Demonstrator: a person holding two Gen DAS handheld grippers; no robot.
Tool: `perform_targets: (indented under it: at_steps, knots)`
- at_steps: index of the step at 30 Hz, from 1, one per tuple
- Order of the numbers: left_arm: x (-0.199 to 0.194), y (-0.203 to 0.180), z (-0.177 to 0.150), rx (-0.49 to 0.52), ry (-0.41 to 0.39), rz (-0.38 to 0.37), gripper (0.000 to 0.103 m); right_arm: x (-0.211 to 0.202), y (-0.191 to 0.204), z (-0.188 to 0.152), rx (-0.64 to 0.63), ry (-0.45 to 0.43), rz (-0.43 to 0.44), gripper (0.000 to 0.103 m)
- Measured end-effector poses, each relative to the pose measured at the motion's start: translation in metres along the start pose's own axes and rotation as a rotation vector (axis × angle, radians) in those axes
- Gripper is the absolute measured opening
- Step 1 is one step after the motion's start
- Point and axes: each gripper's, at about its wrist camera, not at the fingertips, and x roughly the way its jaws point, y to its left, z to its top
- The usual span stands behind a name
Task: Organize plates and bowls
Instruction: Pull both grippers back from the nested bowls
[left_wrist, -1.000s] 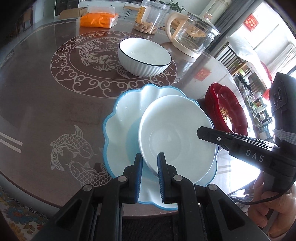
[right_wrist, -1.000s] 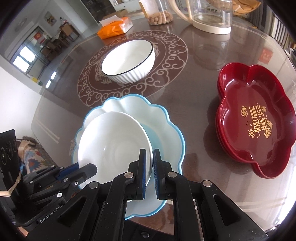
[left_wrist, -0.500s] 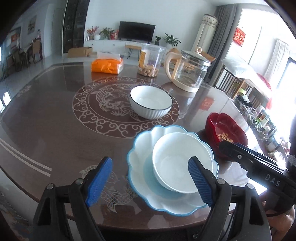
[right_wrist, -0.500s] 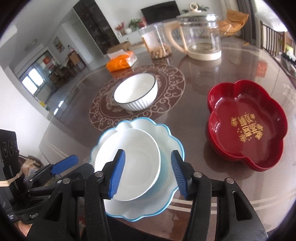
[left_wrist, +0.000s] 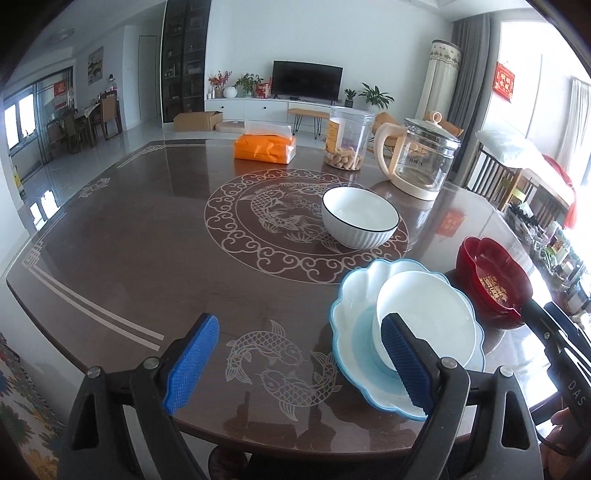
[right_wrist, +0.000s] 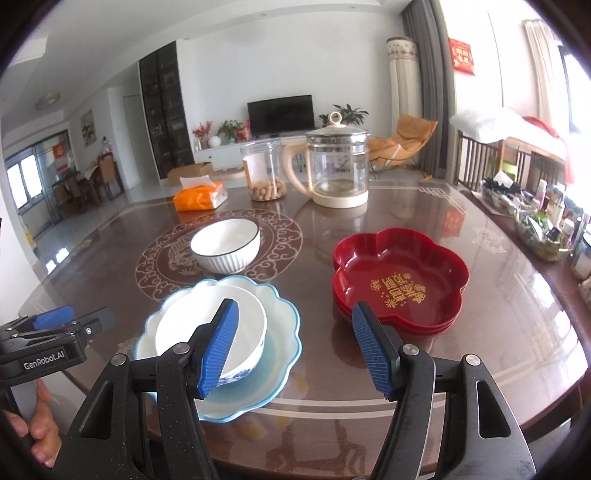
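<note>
While both tools hang above the near edge of the dark brown round worktop (right_wrist: 498, 332), nothing is held in either one. The left tool (left_wrist: 295, 363) has its blue pads spread wide with only air between them. The right tool (right_wrist: 295, 345) is spread wide too, and it grips nothing.

The small plain white bowl (right_wrist: 210, 334) sits inside the wavy-edged white plate with a light blue rim (right_wrist: 280, 325). The two make one neat pile near the front edge of the worktop. In the left view the same small white bowl (left_wrist: 424, 317) rests in the same wavy plate (left_wrist: 351, 295).

The bigger ribbed white bowl with a dark rim (right_wrist: 225, 245) stands alone, farther back, on the round fish pattern. It is apart from the pile. The stack of red flower-shaped dishes with gold writing (right_wrist: 399, 280) sits just to the right of the pile.

I think one step is done, since the small bowl is put away on the plate. The ribbed bowl looks like the next thing to tidy. A tool would need to reach forward, close on the bowl's rim, and lift it slowly. The bowl looks smooth and could slip, so the grip should be firm.
</note>
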Motion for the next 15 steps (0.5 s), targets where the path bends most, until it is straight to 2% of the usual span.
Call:
perform_targets:
  at_steps: [10,15]
  knots:
    - [0.007,0.006,-0.004,-0.054,0.05,-0.01,0.089,-0.001,0.004,-0.013,0.018,0.026,0.007,0.068]
    - [0.005,0.006,-0.005,-0.055,0.043,-0.006,0.089,-0.004,0.005,-0.014,0.02,0.019,0.01,0.068]
